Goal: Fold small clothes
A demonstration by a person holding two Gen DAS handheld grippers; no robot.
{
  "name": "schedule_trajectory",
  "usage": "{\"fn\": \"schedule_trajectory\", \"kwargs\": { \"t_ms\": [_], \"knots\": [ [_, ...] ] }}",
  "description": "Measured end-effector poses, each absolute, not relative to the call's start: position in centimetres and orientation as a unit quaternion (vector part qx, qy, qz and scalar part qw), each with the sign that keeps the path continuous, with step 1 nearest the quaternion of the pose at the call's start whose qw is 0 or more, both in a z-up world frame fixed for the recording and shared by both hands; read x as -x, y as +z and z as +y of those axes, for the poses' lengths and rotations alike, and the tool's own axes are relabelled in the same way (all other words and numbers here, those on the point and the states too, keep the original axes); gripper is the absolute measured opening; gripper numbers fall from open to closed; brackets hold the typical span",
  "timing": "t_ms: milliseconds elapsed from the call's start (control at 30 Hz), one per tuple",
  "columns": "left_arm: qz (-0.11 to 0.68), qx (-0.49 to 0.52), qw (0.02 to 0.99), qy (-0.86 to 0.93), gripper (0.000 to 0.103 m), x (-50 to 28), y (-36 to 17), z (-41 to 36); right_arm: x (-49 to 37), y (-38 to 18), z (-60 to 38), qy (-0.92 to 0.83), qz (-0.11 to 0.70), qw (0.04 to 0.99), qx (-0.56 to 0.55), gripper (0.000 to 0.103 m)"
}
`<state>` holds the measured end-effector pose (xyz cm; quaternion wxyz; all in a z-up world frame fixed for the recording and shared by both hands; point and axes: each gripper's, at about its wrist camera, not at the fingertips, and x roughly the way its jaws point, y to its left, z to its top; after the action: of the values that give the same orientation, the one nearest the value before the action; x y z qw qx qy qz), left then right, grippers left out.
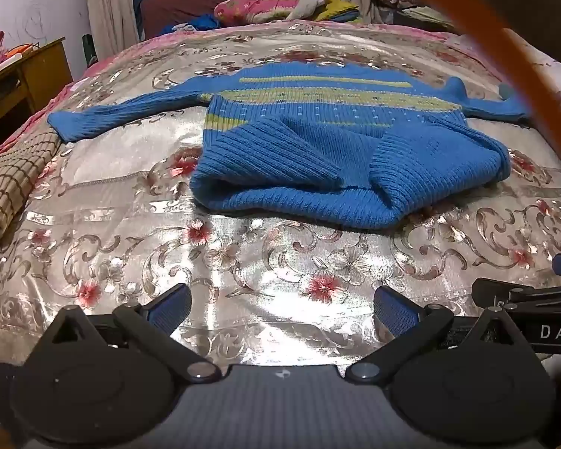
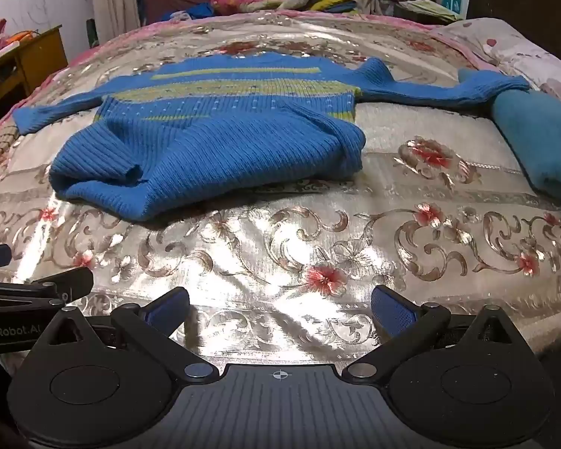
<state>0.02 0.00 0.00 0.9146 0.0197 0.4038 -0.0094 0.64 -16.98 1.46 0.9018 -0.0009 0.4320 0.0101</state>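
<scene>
Bedroom setting: a bed under a shiny floral bedspread serves as the work surface, with pillows and a dark headboard at the far end. At far left, a wooden side table stands against the wall. Just beside the bed's left edge lies a folded checked cloth. Centre of the bedspread: a blue sweater with yellow-green bands, its hem folded up over the body, both sleeves spread outward. The left sleeve reaches toward the checked cloth; the right sleeve end rests on a folded teal cloth at the right side. An orange cord crosses the left wrist view, blurred. Left gripper: jaws spread wide, holding nothing, hovering over bare bedspread, apart from the sweater's near edge. Right gripper: jaws likewise wide, holding nothing, beside the left one and clear of the garment.
</scene>
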Motion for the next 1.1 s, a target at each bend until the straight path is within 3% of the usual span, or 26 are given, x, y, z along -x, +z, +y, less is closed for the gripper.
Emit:
{"fn": "schedule_trajectory", "kwargs": {
  "t_ms": [1100],
  "knots": [
    [0.406,-0.021,0.914,-0.008,0.103,-0.12,-0.58,0.01,-0.49,1.36,-17.04,0.010,0.433,0.901,0.001,0.103]
  ]
}}
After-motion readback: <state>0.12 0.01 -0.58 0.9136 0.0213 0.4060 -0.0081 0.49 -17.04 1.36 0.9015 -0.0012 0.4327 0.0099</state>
